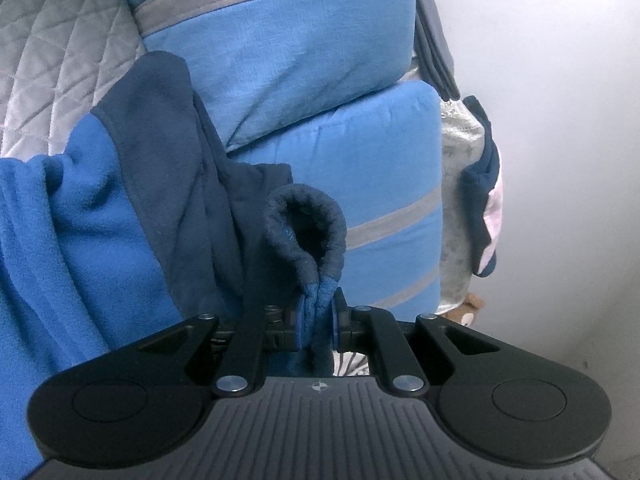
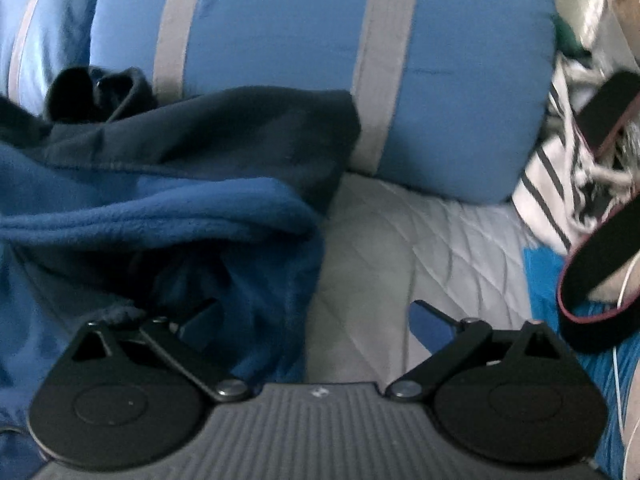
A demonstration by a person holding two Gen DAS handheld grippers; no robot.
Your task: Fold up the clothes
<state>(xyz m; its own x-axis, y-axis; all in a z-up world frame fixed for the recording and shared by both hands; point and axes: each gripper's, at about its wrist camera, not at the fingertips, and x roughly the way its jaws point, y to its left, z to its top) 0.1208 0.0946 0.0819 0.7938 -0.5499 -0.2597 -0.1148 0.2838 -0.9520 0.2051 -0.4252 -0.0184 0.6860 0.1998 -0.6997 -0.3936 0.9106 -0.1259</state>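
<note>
A blue fleece top with navy panels (image 1: 80,216) hangs at the left of the left wrist view. My left gripper (image 1: 316,320) is shut on its navy sleeve cuff (image 1: 306,224), which curls up above the pads. In the right wrist view the same fleece top (image 2: 160,216) lies bunched at the left on the quilted bed cover (image 2: 400,248). My right gripper (image 2: 316,320) is open, with its left finger (image 2: 196,320) against the fleece and its right finger (image 2: 432,324) over the bare cover.
Blue pillows with grey stripes (image 1: 304,60) are stacked behind the garment and show in the right wrist view (image 2: 320,52). A white wall (image 1: 560,160) is at the right. Striped cloth (image 2: 560,184) and a black strap (image 2: 600,272) lie at the right.
</note>
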